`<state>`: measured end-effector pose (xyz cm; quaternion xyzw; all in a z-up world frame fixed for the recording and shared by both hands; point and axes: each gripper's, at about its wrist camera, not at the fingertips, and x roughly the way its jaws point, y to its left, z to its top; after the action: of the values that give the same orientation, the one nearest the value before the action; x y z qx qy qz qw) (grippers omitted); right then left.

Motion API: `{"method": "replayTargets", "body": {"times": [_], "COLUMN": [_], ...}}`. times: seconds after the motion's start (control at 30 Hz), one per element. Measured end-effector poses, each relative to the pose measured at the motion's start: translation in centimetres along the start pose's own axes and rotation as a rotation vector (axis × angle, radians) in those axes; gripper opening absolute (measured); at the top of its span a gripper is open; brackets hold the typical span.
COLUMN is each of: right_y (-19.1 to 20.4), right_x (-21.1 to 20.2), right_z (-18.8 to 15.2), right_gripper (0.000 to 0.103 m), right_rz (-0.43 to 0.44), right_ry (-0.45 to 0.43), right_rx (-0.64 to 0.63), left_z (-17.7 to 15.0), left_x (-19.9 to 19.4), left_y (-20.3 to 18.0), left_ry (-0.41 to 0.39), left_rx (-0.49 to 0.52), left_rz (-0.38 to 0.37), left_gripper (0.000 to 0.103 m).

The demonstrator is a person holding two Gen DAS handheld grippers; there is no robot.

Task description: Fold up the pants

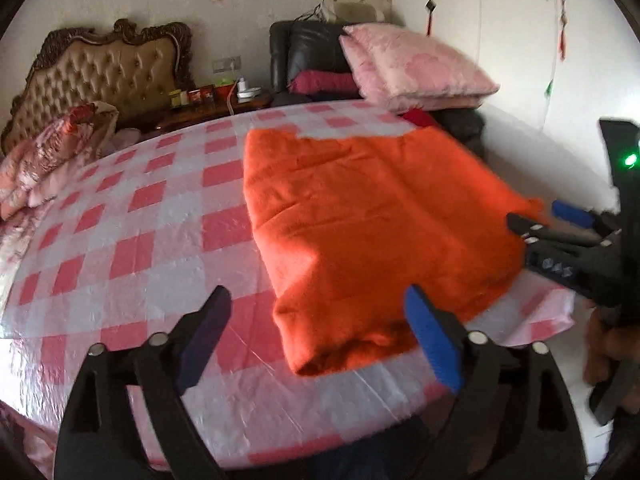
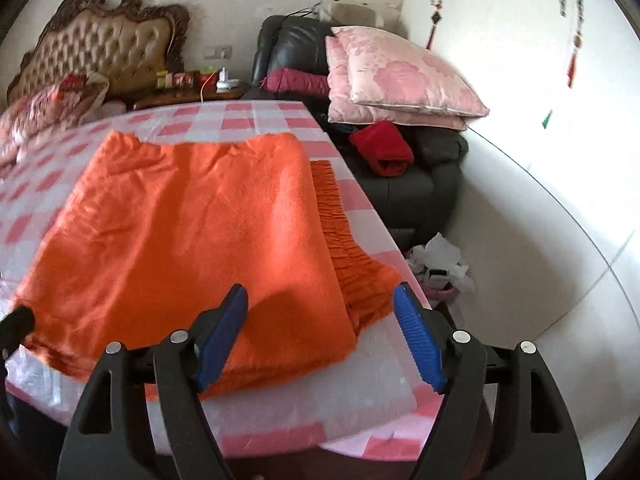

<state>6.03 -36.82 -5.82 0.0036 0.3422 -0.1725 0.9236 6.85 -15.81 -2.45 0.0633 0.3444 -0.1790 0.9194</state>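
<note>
left tongs (image 1: 316, 334) gaping, empty | folded orange pants (image 1: 372, 216) on checked cloth (image 1: 132, 216)

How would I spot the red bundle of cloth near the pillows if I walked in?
Find the black leather armchair in the corner beyond the pink checked table. Two pale pink flowered pillows are stacked on it, and the rolled red cloth lies just below them. It is darker and much smaller than the big orange cloth spread on the table.
</note>
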Motion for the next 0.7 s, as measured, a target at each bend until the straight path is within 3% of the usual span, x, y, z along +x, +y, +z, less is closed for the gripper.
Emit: {"method": "replayTargets", "body": {"times": [0.17,0.37,0.7], "right_y": [0.1,-0.3,-0.9], "right_x": [-3.2,-7.1,-8.2], "right_z": [-0.5,-1.6,-1.9], "right_gripper": [0.073,0.073,0.073], "right_rz": [-0.006,-0.009,-0.015], "right_ry": [-0.014,-0.032,-0.029], "right_rx": [0.004,0.019,0.029], "left_z": [-0.1,-0.3,0.1], "left_x": [-3.7,-5.6,-6.5], "left_y": [-0.7,-0.9,-1.9], "left_ry": [-0.049,-0.032,-0.028], "left_rx": [0.031,-0.009,-0.021], "left_rz": [-0.021,-0.064,-0.096], "left_gripper": [0.094,0.101,0.101]}}
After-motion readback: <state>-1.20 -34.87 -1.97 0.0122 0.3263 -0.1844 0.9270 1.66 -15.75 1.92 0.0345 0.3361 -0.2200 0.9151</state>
